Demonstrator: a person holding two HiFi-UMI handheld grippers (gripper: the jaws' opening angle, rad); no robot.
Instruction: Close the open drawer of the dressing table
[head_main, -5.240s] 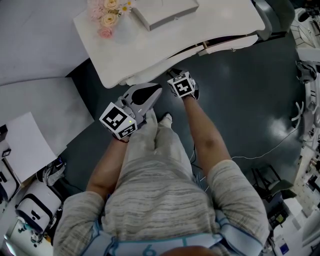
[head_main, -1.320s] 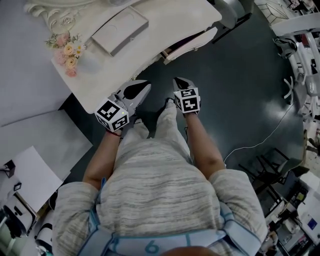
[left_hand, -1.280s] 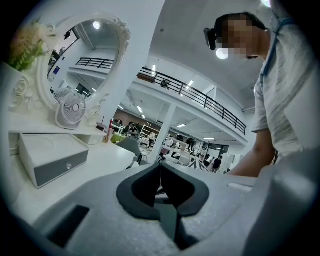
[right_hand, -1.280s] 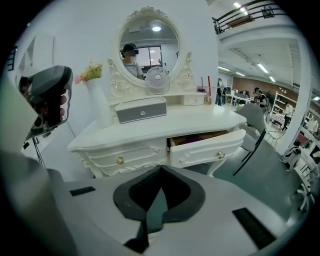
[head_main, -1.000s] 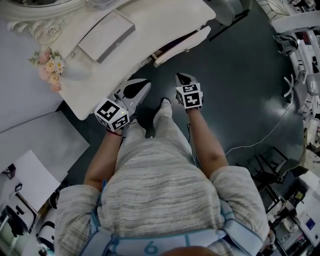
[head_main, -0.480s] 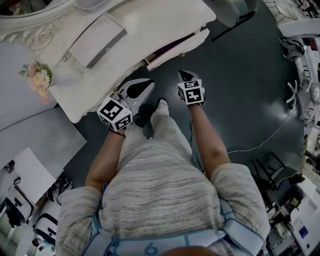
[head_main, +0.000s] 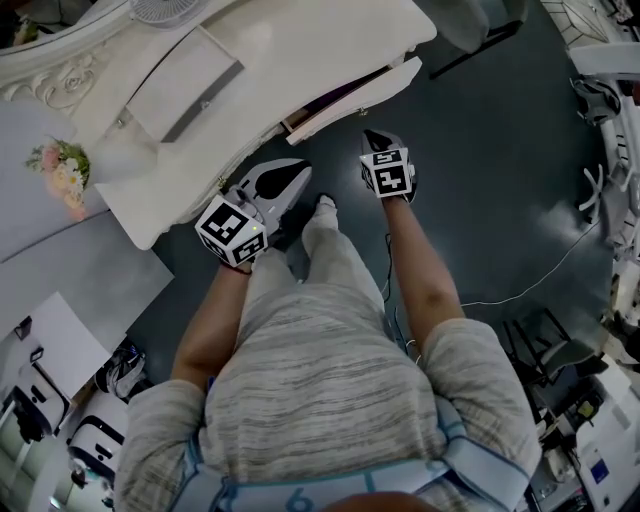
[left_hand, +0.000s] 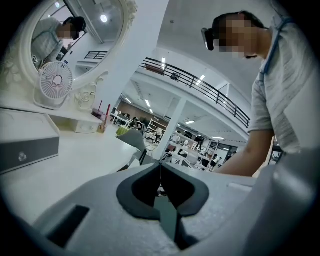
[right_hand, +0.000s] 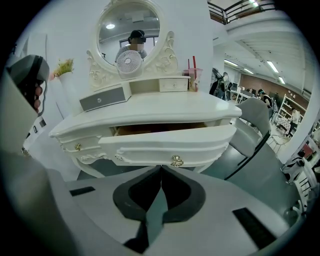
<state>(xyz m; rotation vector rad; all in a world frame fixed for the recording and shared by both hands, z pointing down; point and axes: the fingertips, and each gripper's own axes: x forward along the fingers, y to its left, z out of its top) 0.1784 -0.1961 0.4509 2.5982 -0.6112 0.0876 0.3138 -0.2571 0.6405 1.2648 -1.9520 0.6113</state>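
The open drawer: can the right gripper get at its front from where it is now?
Probably yes. The right gripper, fingers shut, faces the drawer front with its gold knob just ahead, and nothing shows between them.

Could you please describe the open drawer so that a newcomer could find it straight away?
Find the white dressing table with the oval mirror. Under its top, in the middle, is the wide drawer with one gold knob. Unlike the small drawer beside it, it is pulled out, showing a brown inside.
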